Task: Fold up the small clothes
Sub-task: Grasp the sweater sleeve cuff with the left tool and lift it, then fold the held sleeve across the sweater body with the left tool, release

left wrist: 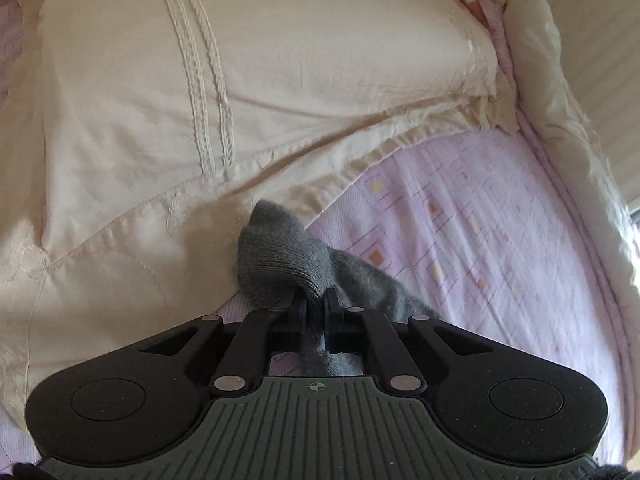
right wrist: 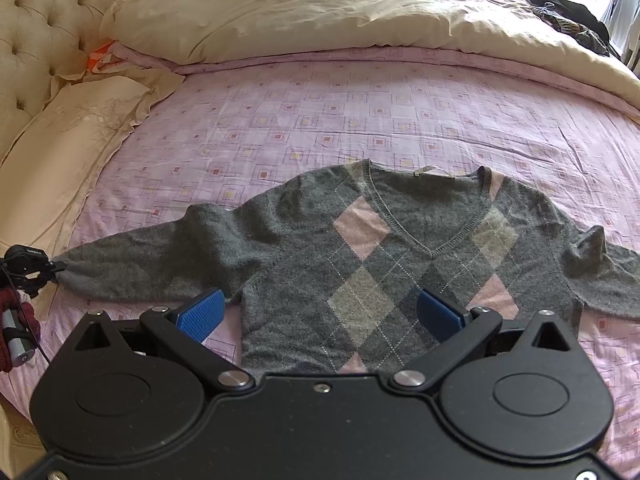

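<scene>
A small grey argyle sweater [right wrist: 384, 252] with pink and beige diamonds lies face up on the lilac bedsheet [right wrist: 320, 120], sleeves spread to both sides. My left gripper [left wrist: 315, 304] is shut on the cuff of its left sleeve [left wrist: 276, 264], right next to a cream pillow. The same gripper shows in the right wrist view [right wrist: 52, 268] at the far left, holding the sleeve end. My right gripper [right wrist: 320, 312] is open and empty, hovering above the sweater's lower body.
A cream pillow [left wrist: 200, 80] lies close ahead of the left gripper; it shows in the right wrist view [right wrist: 68, 140] beside the tufted headboard [right wrist: 44, 20]. A cream duvet [right wrist: 340, 12] is bunched along the far side. Dark clothes [right wrist: 568, 16] lie at the far right.
</scene>
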